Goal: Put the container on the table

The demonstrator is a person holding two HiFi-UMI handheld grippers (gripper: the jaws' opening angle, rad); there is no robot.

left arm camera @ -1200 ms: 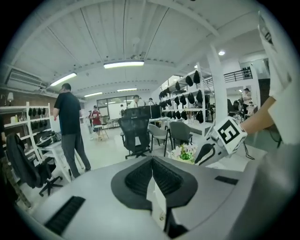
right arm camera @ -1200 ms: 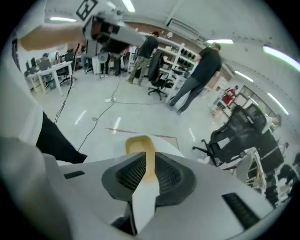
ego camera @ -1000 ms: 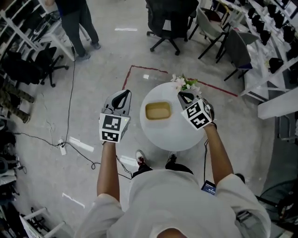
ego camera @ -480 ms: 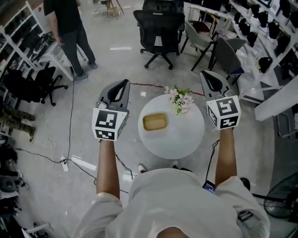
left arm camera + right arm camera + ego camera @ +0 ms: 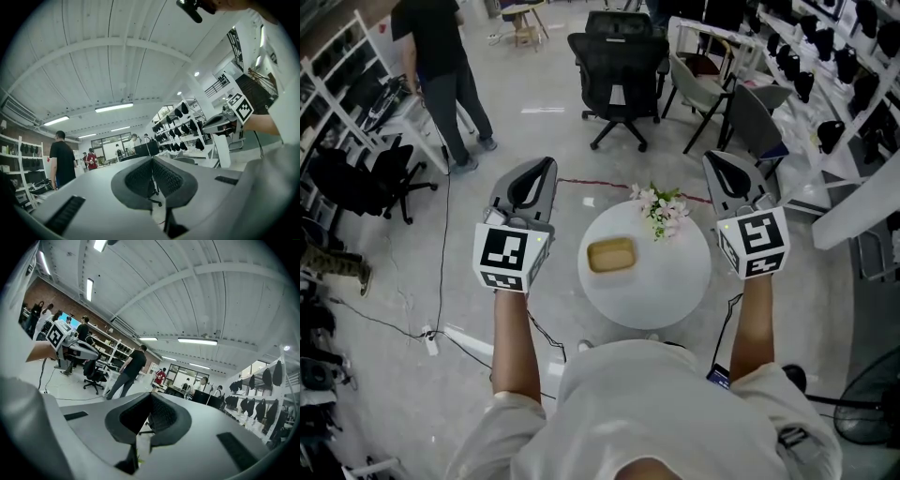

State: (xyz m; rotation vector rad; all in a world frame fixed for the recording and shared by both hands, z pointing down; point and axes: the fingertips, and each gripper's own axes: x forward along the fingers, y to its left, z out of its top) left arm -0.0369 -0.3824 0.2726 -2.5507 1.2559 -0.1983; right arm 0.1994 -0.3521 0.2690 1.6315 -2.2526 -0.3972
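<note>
Between the jaws of the left gripper [image 5: 152, 161]: nothing. Ribbed pads are pressed together at the tip, with only ceiling and shelving beyond them. Same on the right gripper [image 5: 150, 397]: pads closed on each other, no load, the view tilted up at roof lights. Neither gripper view catches the work surface, so I read both tools as pointed up and away from it. Head view puts the round white table [image 5: 675, 286] between the two grippers, left tool off its left edge, right tool off its right edge, both looking well clear of the top. The shallow tan rectangular container [image 5: 611, 254] already sits flat on the table, left of centre, nothing touching it. Its long axis runs left-right across the table, roughly square to both tools' pointing direction. It lies below and inboard of both sets of jaws, closer to the left gripper than the right. A small bunch of pink and white flowers [image 5: 663, 209] stands at the table's far edge, just beyond the container's right end and apart from it. A black office chair [image 5: 619, 56] sits well past the table's far side. Judgement: placement looks complete. If a regrip were wanted, the left tool has the shorter reach, and the jaws would need to open and drop onto a short end.
</note>
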